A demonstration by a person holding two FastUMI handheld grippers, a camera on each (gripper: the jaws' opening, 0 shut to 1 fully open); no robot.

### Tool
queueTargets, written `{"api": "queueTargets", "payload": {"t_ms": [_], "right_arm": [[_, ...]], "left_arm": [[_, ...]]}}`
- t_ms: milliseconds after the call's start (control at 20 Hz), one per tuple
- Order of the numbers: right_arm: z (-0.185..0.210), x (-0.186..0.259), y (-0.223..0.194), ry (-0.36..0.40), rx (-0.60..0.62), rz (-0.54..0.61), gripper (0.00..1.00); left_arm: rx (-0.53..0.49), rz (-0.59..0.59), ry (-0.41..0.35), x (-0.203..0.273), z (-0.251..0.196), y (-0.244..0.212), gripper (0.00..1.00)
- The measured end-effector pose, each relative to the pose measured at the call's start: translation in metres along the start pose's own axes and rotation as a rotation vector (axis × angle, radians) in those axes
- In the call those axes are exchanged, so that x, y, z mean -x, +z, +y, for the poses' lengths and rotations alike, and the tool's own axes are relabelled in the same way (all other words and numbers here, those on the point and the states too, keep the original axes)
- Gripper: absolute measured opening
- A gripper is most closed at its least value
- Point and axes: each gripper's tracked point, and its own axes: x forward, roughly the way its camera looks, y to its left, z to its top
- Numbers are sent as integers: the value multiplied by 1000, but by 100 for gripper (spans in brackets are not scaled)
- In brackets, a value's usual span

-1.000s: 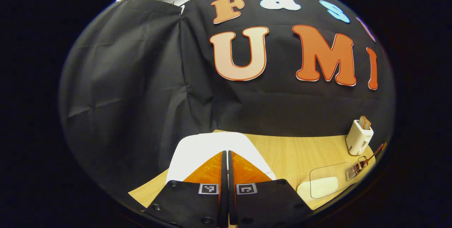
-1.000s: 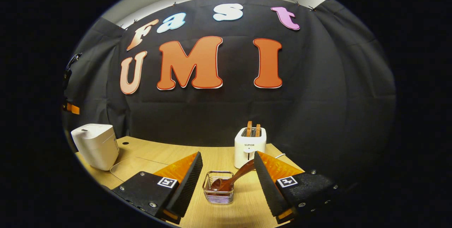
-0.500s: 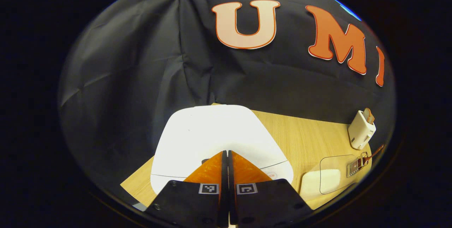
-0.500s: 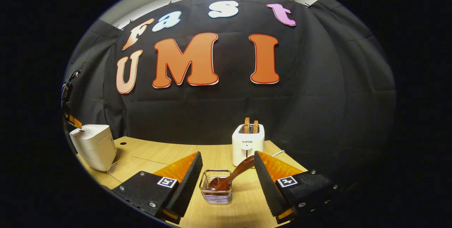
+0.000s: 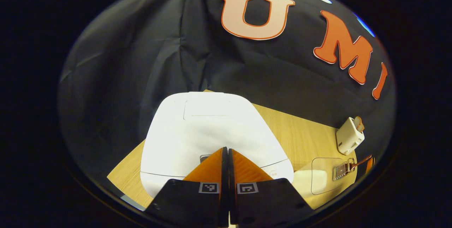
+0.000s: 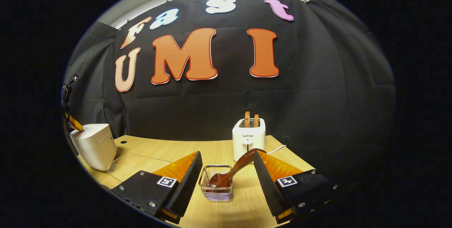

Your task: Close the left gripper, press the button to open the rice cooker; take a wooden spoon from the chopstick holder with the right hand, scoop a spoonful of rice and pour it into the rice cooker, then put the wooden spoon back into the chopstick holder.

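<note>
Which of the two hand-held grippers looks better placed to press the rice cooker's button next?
The left hand-held gripper. Its fingers are shut together and sit right over the front of the closed rice cooker. The right hand-held gripper is open, flanking the wooden spoon, with the cooker far off.

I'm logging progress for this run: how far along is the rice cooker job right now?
Done: the left hand-held gripper is shut. In hand: its tips sit over the front of the rice cooker, whose lid is down; contact with the button can't be judged. Left: the wooden spoon lies in the chopstick holder, between the fingers of the open right hand-held gripper, ungrasped. Scooping, pouring and returning remain.
</note>
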Motion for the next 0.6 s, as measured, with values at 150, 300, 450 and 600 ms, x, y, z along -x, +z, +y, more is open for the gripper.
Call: {"api": "queueTargets", "payload": {"t_ms": [150, 300, 450, 600], "right_arm": [[-8, -2, 0, -22, -9, 4, 87], [-11, -9, -3, -27, -10, 13, 87], [-15, -12, -9, -59, -11, 39, 87], [-21, -21, -17, -85, -27, 61, 88]], "left_arm": [[-5, -57, 7, 0, 5, 8, 4], [-12, -217, 55, 24, 11, 49, 8], [-79, -376, 149, 48, 18, 87, 4], [-118, -453, 190, 73, 19, 111, 4]]}}
